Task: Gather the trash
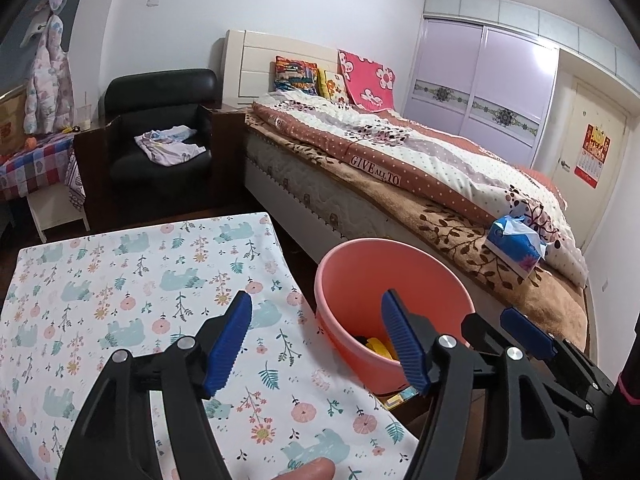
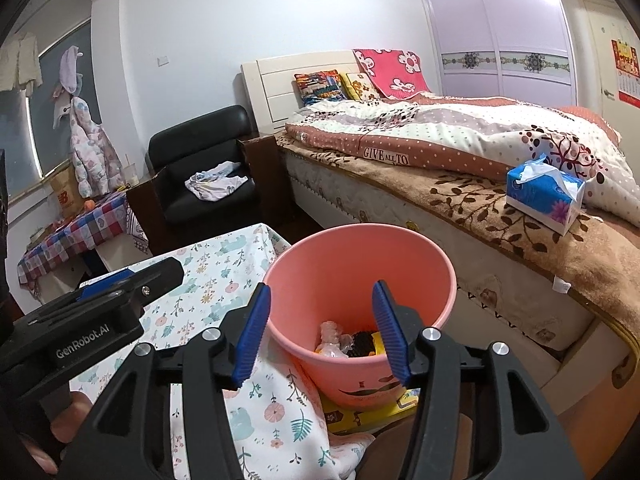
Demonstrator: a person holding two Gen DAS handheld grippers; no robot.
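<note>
A pink plastic bucket (image 1: 384, 280) stands on the floor between a cloth-covered table and the bed; it also shows in the right wrist view (image 2: 352, 264). Inside lie trash pieces: crumpled clear plastic (image 2: 334, 338), a black item (image 2: 362, 343) and something yellow (image 1: 378, 346). My left gripper (image 1: 316, 320) is open and empty above the table's right edge and the bucket's near rim. My right gripper (image 2: 320, 316) is open and empty just above the bucket's near rim. The right gripper's body shows in the left wrist view (image 1: 532, 336), and the left gripper's body shows in the right wrist view (image 2: 100, 300).
The table carries a floral bear-print cloth (image 1: 140, 288). A bed (image 2: 460, 184) with a blue tissue box (image 2: 544, 196) runs along the right. A black armchair (image 1: 160, 132) with clothes stands behind. A yellow box (image 2: 360, 410) lies under the bucket.
</note>
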